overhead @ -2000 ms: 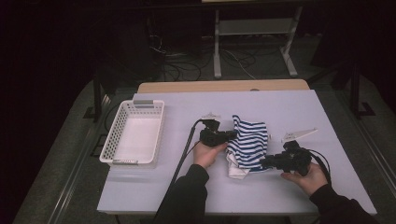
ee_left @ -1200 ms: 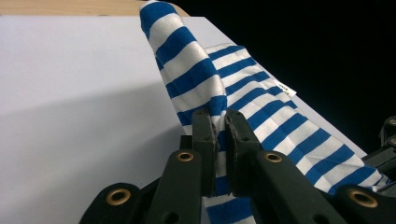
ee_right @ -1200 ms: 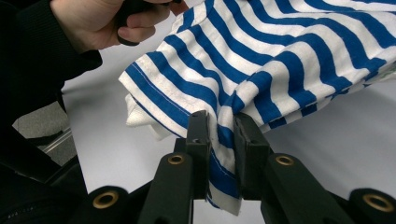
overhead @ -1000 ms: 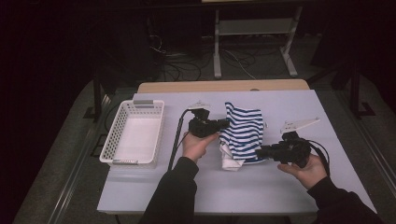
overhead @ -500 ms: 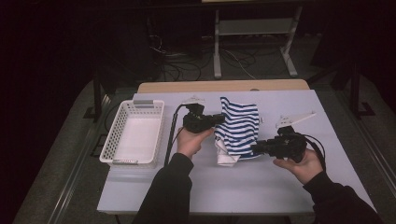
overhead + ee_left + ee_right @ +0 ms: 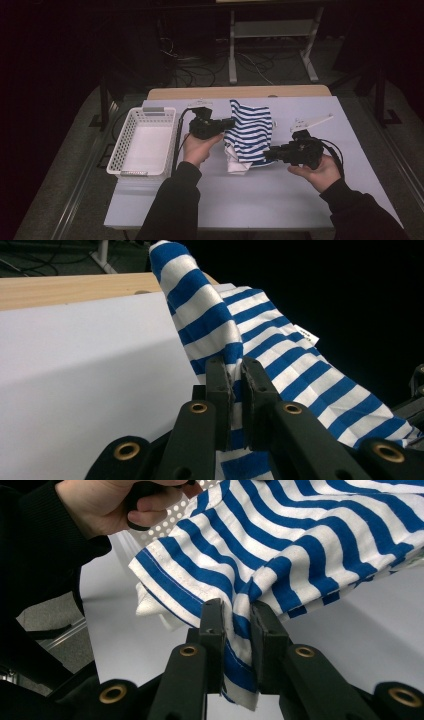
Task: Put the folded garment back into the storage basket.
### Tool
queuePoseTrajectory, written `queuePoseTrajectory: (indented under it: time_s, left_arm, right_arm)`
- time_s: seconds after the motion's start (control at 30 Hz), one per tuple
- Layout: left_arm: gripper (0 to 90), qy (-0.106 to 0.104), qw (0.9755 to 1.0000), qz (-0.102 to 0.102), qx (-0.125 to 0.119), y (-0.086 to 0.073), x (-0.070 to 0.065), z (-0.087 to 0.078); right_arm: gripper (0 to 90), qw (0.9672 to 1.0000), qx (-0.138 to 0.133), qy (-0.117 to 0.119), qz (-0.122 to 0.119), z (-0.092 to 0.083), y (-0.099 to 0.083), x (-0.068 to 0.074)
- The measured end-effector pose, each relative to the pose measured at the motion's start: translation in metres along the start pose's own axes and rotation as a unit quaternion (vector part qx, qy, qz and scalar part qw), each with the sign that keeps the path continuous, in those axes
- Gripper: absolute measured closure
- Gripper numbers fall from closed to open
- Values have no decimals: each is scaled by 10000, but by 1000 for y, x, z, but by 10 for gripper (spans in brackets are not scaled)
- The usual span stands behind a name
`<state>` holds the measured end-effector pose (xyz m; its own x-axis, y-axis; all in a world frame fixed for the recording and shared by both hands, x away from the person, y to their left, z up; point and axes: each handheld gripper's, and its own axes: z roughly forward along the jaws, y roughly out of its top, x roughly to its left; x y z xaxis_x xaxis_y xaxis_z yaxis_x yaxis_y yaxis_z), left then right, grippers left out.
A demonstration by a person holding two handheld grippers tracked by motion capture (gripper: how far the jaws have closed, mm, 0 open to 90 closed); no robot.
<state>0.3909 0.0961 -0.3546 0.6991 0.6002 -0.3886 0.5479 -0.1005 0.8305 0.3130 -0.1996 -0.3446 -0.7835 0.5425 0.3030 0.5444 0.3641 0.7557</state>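
A blue-and-white striped cloth (image 6: 250,132) hangs stretched above the middle of the white table (image 6: 260,200), with a white part drooping toward the tabletop. My left gripper (image 6: 231,122) is shut on the cloth's left edge; in the left gripper view its jaws pinch a fold of the striped cloth (image 6: 260,345). My right gripper (image 6: 267,155) is shut on the cloth's lower right edge, and the right gripper view shows the striped cloth (image 6: 280,545) bunched between its jaws. The left hand (image 6: 120,502) appears beyond the cloth in that view.
A white perforated basket (image 6: 142,145) stands at the table's left side. A small white flat piece (image 6: 312,120) lies at the back right. A wooden board edge (image 6: 240,92) runs along the far side, with a metal stand (image 6: 272,30) and cables behind on the floor.
Both grippers have carried the cloth to the left and slightly away from me. The left gripper has risen, so the cloth now stands more upright between them.
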Motion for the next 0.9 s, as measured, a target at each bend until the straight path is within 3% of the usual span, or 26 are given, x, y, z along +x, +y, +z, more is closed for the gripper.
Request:
queuePoseTrajectory:
  time_s: [0.9]
  left_arm:
    - [827,246,9996,27,-145,10,12,-38]
  right_arm:
    - [768,9997,-26,172,-187,20,28,13]
